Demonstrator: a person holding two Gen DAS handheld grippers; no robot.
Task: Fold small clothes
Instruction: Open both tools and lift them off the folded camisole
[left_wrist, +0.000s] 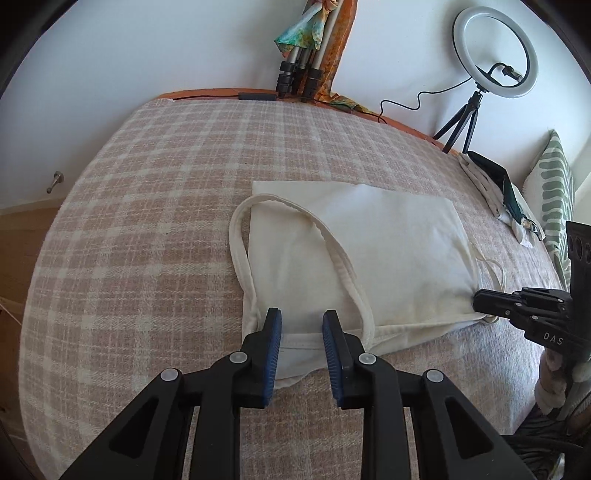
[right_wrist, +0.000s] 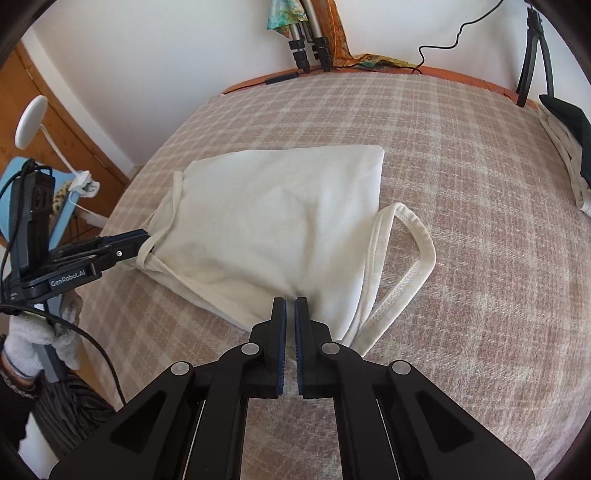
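I have the cream top (left_wrist: 354, 251) folded once at the middle of the blanket (left_wrist: 147, 221), left gripper (left_wrist: 301, 321) apart over its 6 o'clock hem, right gripper (right_wrist: 290, 306) clamped on its edge, straps loose, further folds left

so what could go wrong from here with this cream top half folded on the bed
1. The right tongs are shut on the edge of the cream top while the left tongs stand open over it. A pull by the right side alone could drag the fold askew.
2. One strap loop lies loose on the plaid blanket, outside the fold. It may stay sticking out.
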